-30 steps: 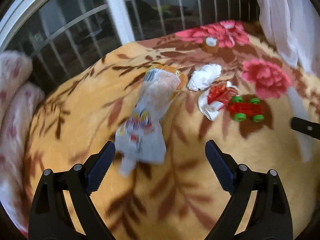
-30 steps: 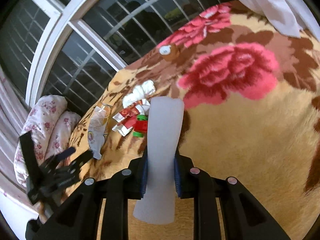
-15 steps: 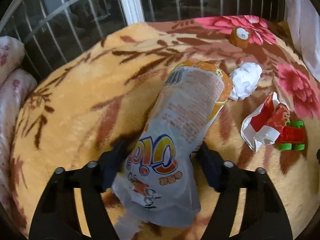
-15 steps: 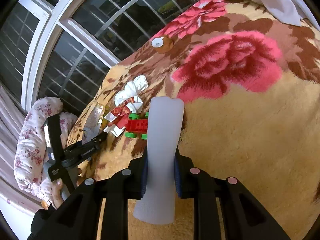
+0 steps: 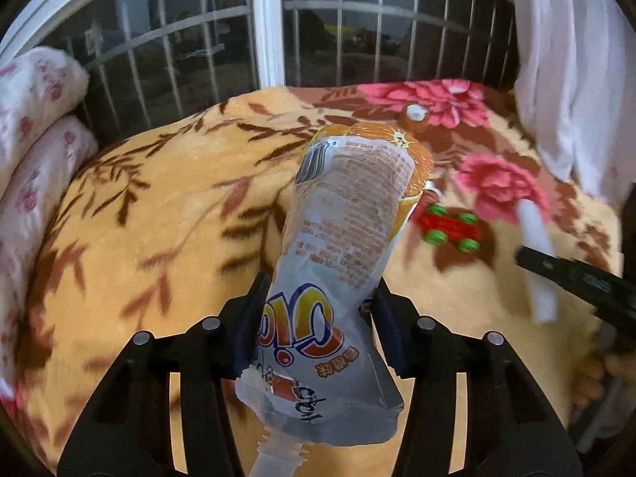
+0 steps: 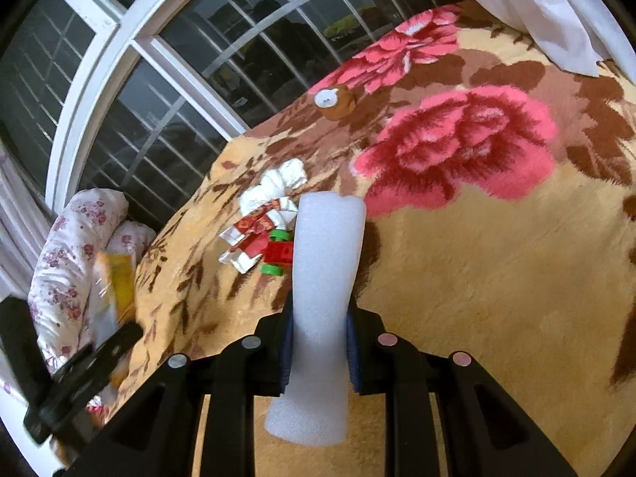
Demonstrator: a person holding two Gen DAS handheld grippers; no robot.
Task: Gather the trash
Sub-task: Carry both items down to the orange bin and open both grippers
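Observation:
My left gripper [image 5: 318, 318] is shut on an empty drink pouch [image 5: 346, 230] with an orange print and holds it lifted off the blanket; the pouch also shows blurred in the right wrist view [image 6: 115, 290]. My right gripper [image 6: 318, 342] is shut on a white foam strip [image 6: 324, 298], also seen in the left wrist view [image 5: 536, 250]. On the blanket lie a crumpled white tissue [image 6: 278, 183] and a red and white wrapper [image 6: 254, 234], both apart from the grippers.
A red toy car with green wheels [image 5: 449, 228] sits by the wrapper. A small brown cap-like object [image 6: 334, 101] lies farther back. The flowered blanket [image 6: 497, 278] covers the bed. Pillows [image 5: 35, 119] lie left, a barred window [image 5: 318, 31] behind, a white curtain [image 5: 568, 59] right.
My left gripper moved onto the pouch, shut on it and lifted it off the blanket. My right gripper kept hold of the foam strip and shifted slightly.

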